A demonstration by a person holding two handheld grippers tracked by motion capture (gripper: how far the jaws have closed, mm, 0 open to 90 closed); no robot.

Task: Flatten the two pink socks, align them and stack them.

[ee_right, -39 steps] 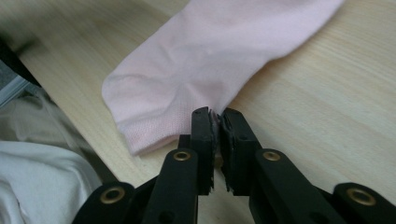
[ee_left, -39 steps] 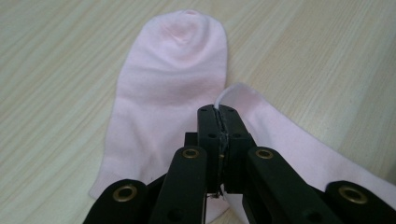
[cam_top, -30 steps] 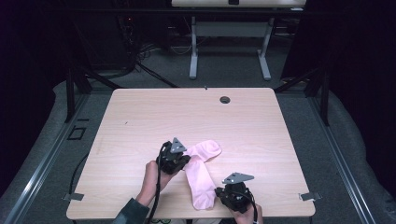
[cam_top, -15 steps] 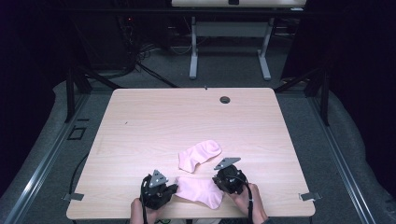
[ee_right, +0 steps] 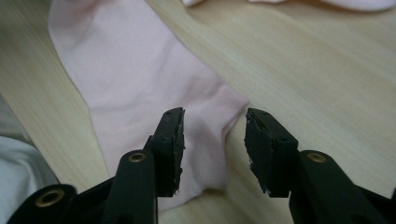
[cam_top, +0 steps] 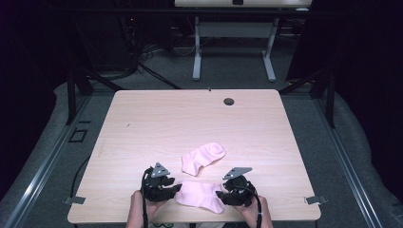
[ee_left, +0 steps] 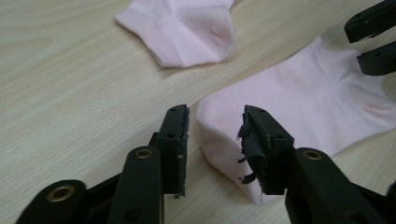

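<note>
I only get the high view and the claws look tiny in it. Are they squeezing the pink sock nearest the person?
Observer: Not the left claw. In the left gripper view its jaws have just been opening, and one end of the flat pale pink fabric sock lies between them with a gap on one side.
Operator: And the other one?
Observer: The right claw has just been opening too. In the right gripper view the sock's ribbed end lies on the light wooden table between its spread jaws, unpinched.
Operator: Is anything broken?
Observer: One black pad of the left claw is frayed, with shreds hanging off it.
</note>
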